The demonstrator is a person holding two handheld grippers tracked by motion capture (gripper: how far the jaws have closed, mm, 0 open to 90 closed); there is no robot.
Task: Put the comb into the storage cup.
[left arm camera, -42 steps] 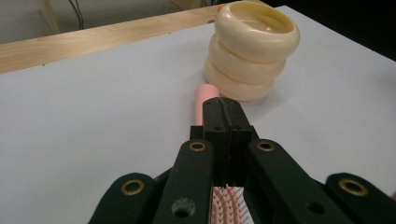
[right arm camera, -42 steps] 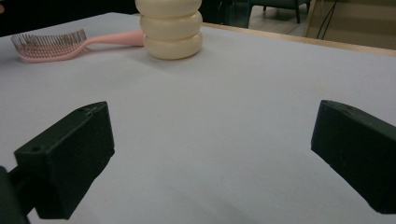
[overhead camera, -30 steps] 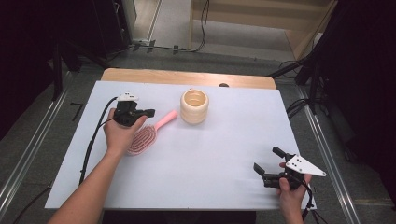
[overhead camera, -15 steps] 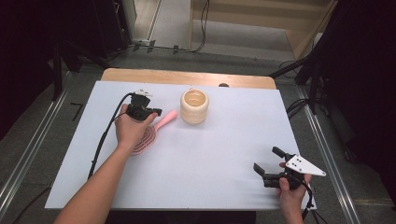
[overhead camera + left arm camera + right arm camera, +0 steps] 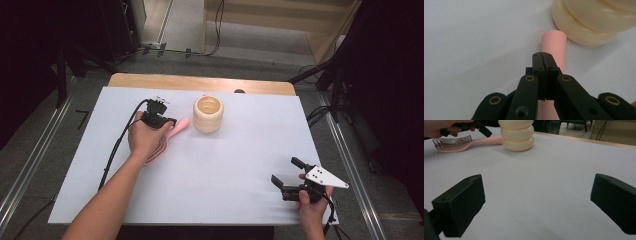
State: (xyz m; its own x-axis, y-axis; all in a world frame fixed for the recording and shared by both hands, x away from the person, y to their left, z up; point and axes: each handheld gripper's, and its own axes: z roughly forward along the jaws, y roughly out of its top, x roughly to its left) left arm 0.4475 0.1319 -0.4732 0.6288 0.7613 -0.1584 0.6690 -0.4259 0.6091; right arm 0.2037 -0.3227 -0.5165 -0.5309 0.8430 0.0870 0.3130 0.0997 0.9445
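Note:
A pink hairbrush (image 5: 181,126) lies bristles up on the white table, its handle (image 5: 554,42) pointing at a cream ribbed cup (image 5: 208,114). My left gripper (image 5: 169,121) hovers just over that handle with its jaws pressed together and nothing between them; in the left gripper view the shut tips (image 5: 542,56) sit above the handle, short of the cup (image 5: 589,22). My right gripper (image 5: 286,170) rests near the table's front right corner, jaws wide apart and empty (image 5: 539,187). In the right gripper view the brush (image 5: 454,145) and cup (image 5: 517,135) stand far off.
The white sheet (image 5: 240,150) covers most of a wooden table whose far edge (image 5: 200,82) shows behind the cup. The left gripper's black cable (image 5: 117,145) trails back along the person's forearm. Dark stands and cables lie on the floor around the table.
The left hand has moved right and a little down, from beside the brush head to over the brush handle. The right hand has stayed where it was.

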